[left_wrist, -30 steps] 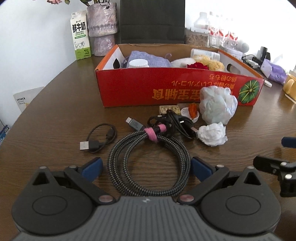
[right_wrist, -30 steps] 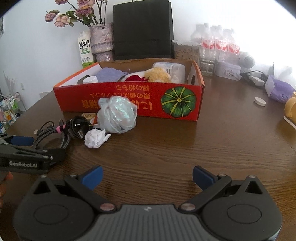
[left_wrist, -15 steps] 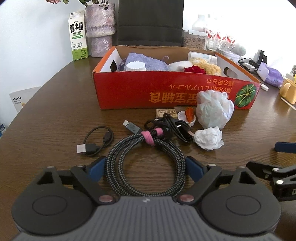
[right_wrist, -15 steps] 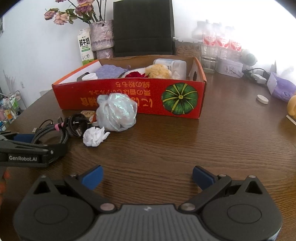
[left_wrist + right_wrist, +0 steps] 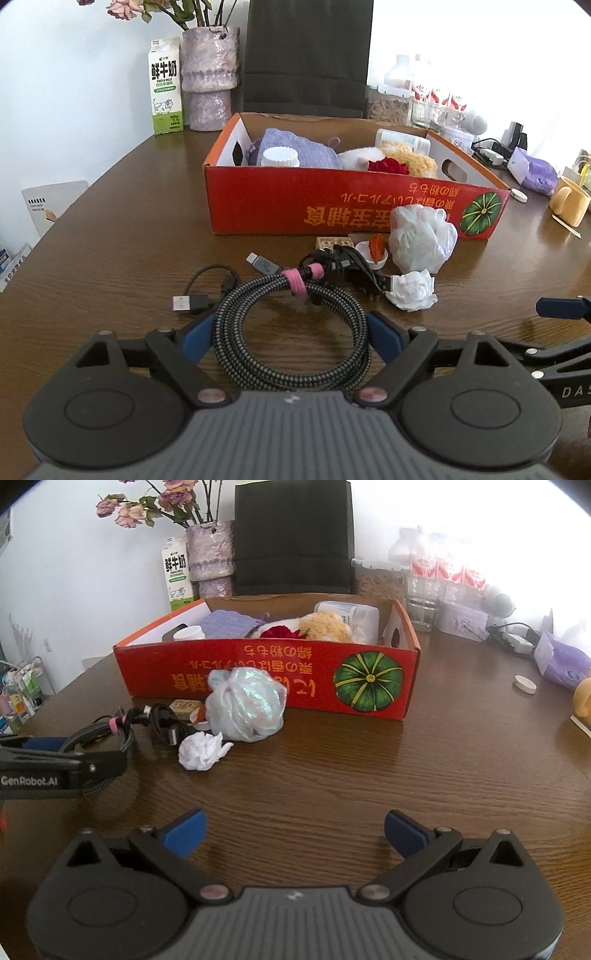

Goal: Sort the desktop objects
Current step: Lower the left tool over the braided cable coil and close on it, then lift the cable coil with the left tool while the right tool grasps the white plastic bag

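Observation:
A coiled black-and-white braided cable [image 5: 295, 380] with a pink strap lies on the brown table [image 5: 129, 240]. My left gripper [image 5: 290, 334] straddles the coil, and its blue pads [image 5: 195, 336] press against the coil's two sides. In the right wrist view that gripper [image 5: 62, 768] sits at the left edge on the cable [image 5: 96, 731]. My right gripper [image 5: 293, 834] is open over bare wood, with nothing between its fingers. A crumpled white paper ball [image 5: 412, 291], a knotted plastic bag [image 5: 421, 236] and a black cable bundle [image 5: 340, 262] lie in front of the red cardboard box [image 5: 332, 206].
A short black USB cable [image 5: 199, 301] lies left of the coil. A small brown packet [image 5: 334, 242] and a white cap with something orange [image 5: 375, 249] sit by the box. Milk carton [image 5: 166, 88], vase [image 5: 210, 74], bottles and a yellow mug [image 5: 569, 199] line the far edges.
My left gripper has slid forward over the braided coil and its jaws have narrowed until the pads meet the coil's sides. The right gripper has stayed put.

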`<state>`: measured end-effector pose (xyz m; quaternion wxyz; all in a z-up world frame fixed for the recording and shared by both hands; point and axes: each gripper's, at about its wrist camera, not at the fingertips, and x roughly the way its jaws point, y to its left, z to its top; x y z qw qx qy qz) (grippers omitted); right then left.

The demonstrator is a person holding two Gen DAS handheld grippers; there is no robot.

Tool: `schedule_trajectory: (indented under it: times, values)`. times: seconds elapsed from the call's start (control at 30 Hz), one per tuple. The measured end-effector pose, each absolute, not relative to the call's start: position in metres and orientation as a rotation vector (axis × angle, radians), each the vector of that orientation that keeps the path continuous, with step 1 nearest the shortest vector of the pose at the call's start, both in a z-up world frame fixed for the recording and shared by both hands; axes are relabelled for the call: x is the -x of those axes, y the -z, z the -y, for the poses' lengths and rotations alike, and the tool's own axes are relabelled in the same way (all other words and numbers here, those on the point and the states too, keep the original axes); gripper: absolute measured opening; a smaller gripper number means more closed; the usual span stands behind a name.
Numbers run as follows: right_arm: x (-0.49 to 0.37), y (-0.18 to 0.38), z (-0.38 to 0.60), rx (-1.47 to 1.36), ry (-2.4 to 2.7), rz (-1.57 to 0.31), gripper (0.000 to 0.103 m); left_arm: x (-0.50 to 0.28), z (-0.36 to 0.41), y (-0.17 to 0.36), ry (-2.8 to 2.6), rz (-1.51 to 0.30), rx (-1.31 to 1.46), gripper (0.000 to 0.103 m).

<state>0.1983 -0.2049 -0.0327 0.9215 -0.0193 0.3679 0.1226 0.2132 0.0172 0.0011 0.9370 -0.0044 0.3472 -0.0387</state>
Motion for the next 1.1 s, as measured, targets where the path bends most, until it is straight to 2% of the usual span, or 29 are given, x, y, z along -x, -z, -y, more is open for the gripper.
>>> schedule_trajectory:
  times: [0.5,0.87,1.1]
  values:
    - [-0.192,0.027,0.194,0.065,-0.257,-0.746,0.103,-0.203,-0.026,-0.021,0.090,-0.632,0.031,0.085]
    - [-0.191,0.030,0.194,0.064,-0.258,-0.752,0.103,-0.205,-0.026,0.011,0.070,-0.725,-0.011,0.085]
    - [-0.191,0.031,0.194,0.062,-0.257,-0.754,0.103,-0.214,-0.020,0.015,0.059,-0.768,-0.057,0.091]
